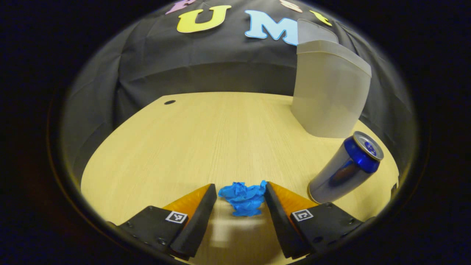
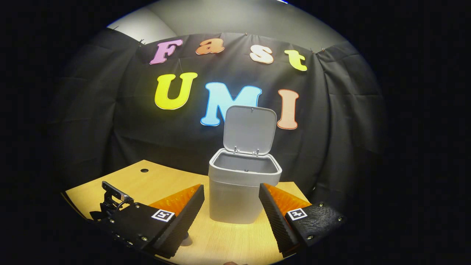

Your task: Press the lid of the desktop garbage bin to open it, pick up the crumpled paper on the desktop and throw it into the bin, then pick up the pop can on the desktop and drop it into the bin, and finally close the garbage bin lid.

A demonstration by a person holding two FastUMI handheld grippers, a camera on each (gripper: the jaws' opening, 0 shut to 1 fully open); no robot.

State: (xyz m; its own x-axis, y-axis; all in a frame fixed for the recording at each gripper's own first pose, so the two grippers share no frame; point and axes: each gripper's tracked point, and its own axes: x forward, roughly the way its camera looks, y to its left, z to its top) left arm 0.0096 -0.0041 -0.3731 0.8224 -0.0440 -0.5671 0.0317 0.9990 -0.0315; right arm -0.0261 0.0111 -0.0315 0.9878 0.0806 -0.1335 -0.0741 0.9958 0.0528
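Observation:
In the left gripper view, a crumpled blue paper (image 1: 244, 198) lies on the wooden desktop (image 1: 206, 140) between the spread fingers of my left gripper (image 1: 241, 197), which is open and low over the desk. A blue and silver pop can (image 1: 346, 168) stands just to the right of it. The grey bin (image 1: 329, 95) rises behind the can. In the right gripper view, the bin (image 2: 241, 186) stands with its lid (image 2: 250, 129) raised upright, inside empty as far as I see. My right gripper (image 2: 231, 200) is open in front of the bin, apart from it.
The desktop has a small round hole (image 1: 169, 102) near its far left corner. Black cloth hangs behind the desk. In the right gripper view, part of the other gripper (image 2: 114, 197) shows low at the left over the desk (image 2: 228, 239).

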